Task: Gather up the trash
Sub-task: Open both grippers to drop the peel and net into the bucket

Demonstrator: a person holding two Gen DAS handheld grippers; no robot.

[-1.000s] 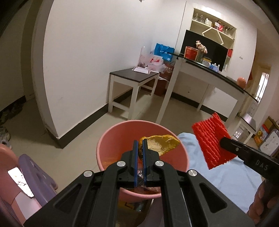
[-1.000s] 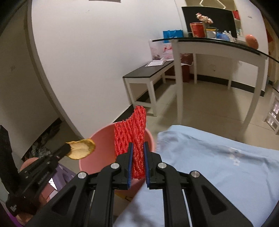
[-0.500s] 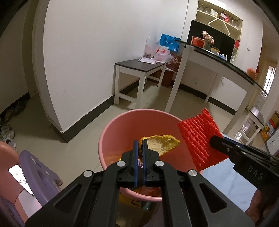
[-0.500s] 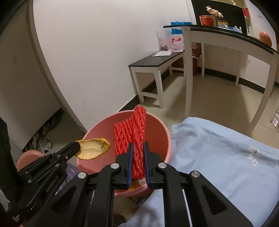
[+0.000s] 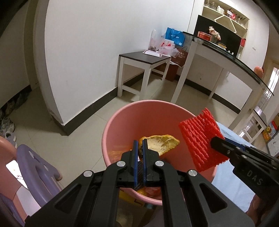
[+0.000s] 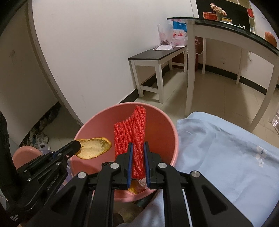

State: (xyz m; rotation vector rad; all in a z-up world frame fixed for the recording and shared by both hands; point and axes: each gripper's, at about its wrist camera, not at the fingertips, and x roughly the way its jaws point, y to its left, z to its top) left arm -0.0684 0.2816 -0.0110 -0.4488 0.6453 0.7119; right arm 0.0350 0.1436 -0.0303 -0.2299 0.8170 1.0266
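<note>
While the left hand-held gripper (image 5: 140, 145) pinches an orange peel (image 5: 161, 143) above the pink bin (image 5: 122, 122), the right hand-held gripper (image 6: 137, 148) pinches red foam netting (image 6: 134, 129) there too; both look ready to release, which calls for spreading their jaws.

**Hidden and cut-off areas**

Bottom of pink bucket (image 5: 122, 122) largely blocked by left claw (image 5: 140, 145) and right claw (image 6: 137, 148); contents below seen only as orange and pale scraps, not identifiable. Lower end of red foam net (image 6: 132, 132) concealed between right claw pads. Gripped end of orange peel (image 5: 162, 143) concealed between left claw pads. Blue cloth (image 6: 226, 148) cut off at right and lower edges. Items on far shelf (image 5: 225, 14) too small to identify. Purple object (image 5: 34, 162) cut off at left edge.
</note>
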